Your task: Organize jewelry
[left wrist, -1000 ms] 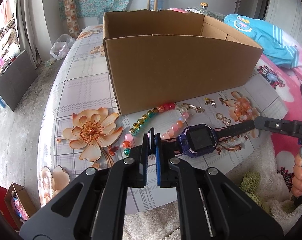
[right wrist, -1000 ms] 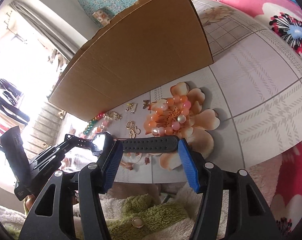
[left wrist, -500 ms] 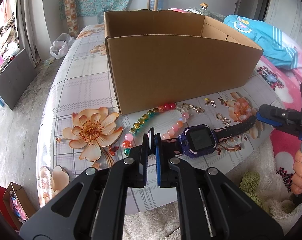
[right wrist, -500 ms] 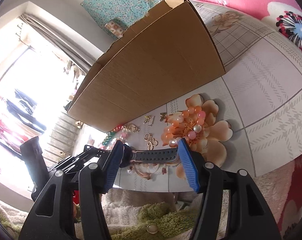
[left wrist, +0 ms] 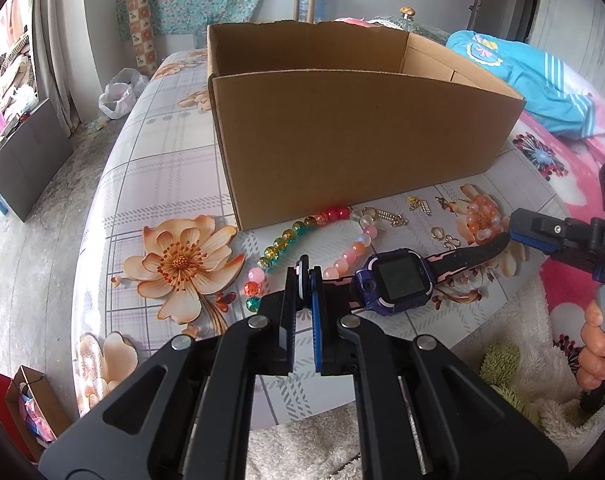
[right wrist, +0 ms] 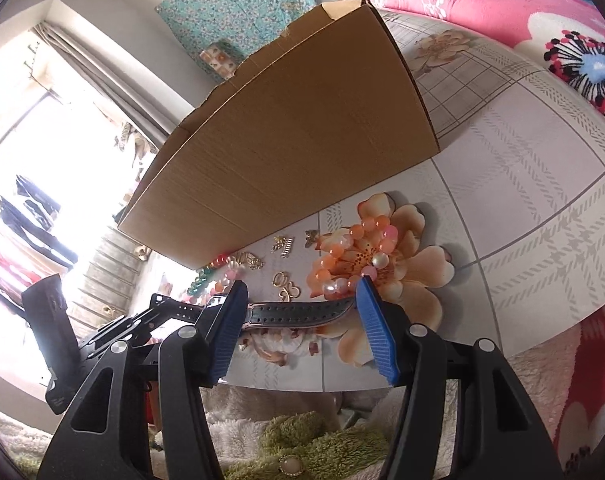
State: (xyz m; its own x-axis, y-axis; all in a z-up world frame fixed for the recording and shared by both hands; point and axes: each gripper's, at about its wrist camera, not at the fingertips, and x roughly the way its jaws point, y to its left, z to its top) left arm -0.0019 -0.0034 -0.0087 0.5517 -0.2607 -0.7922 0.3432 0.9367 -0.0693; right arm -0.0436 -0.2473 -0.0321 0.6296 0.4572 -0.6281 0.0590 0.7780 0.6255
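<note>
Pinching watch (left wrist: pixel 398 282) strap, left gripper (left wrist: pixel 303 280), free end between right gripper (right wrist: pixel 302 300) fingers

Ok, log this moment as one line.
left gripper: shut on watch strap | right gripper: open around other strap end | box: behind

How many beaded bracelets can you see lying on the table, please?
2. The multicolored bracelet lies by the cardboard box's front left corner, beyond the left gripper. The orange bracelet lies on a printed flower near the right gripper. The box may hide others.
</note>
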